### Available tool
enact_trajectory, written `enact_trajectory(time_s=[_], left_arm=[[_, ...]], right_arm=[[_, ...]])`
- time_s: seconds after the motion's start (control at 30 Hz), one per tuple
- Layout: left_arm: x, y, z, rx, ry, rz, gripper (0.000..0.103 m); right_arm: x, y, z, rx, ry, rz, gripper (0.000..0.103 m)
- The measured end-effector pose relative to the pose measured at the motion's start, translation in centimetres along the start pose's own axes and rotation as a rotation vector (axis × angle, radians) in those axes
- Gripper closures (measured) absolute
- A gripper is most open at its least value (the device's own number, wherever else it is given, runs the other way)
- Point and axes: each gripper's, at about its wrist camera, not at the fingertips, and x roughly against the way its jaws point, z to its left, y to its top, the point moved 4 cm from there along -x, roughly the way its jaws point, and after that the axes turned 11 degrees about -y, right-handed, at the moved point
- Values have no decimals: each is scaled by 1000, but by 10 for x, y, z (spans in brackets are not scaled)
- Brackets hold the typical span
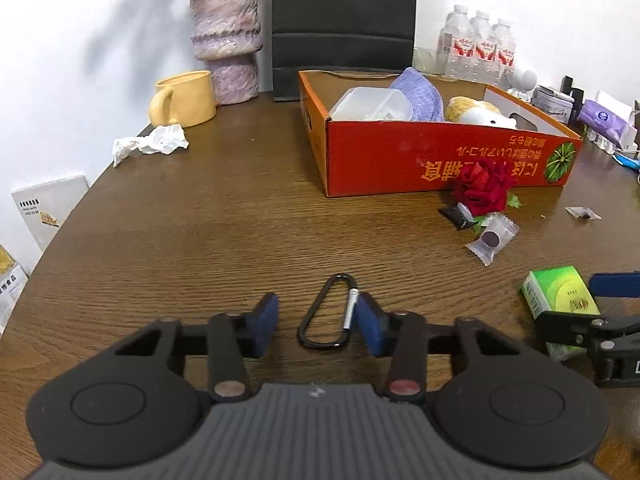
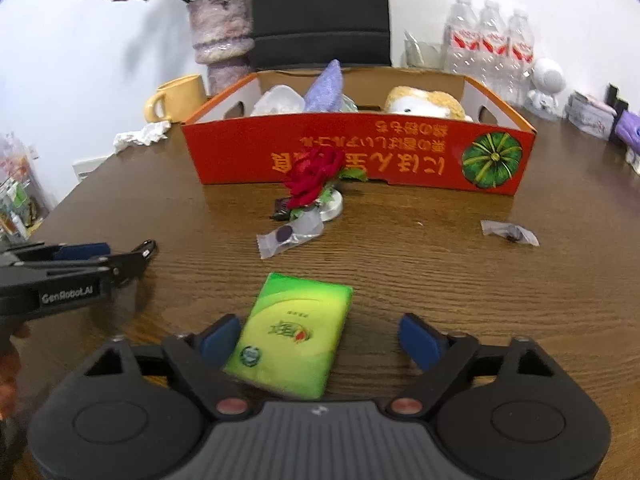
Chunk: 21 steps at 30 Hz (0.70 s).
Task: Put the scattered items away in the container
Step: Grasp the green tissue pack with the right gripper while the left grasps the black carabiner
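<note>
An orange cardboard box stands on the wooden table and holds a clear plastic tub, a purple cloth and a plush toy. A black carabiner lies flat between the fingers of my open left gripper; its silver gate touches the right pad. A green packet lies between the fingers of my open right gripper, against the left pad. A red rose, a dark sweet and wrapped candies lie before the box.
A yellow mug, a crumpled tissue and a purple vase stand at the back left. A black chair is behind the box. Water bottles and small items line the back right.
</note>
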Motion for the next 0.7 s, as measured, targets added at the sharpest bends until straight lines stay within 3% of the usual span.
enact_trajectory(time_s=[0.07, 0.1, 0.43, 0.47, 0.5, 0.7], left_arm=[[0, 0, -1, -5, -3, 5, 64], [1, 0, -2, -8, -8, 5, 70], [5, -1, -6, 20, -27, -26, 79], [6, -1, -7, 21, -29, -34, 83], [7, 0, -7, 23, -31, -38, 97], [4, -2, -7, 39, -36, -31, 98]], right_arm=[[2, -1, 1, 20, -1, -14, 41], [3, -1, 1, 27, -3, -23, 58], [7, -3, -12, 0, 48, -49, 59], [7, -3, -13, -4, 50, -53, 59], [7, -3, -14, -7, 52, -58, 59], [6, -4, -18, -6, 67, -60, 59]])
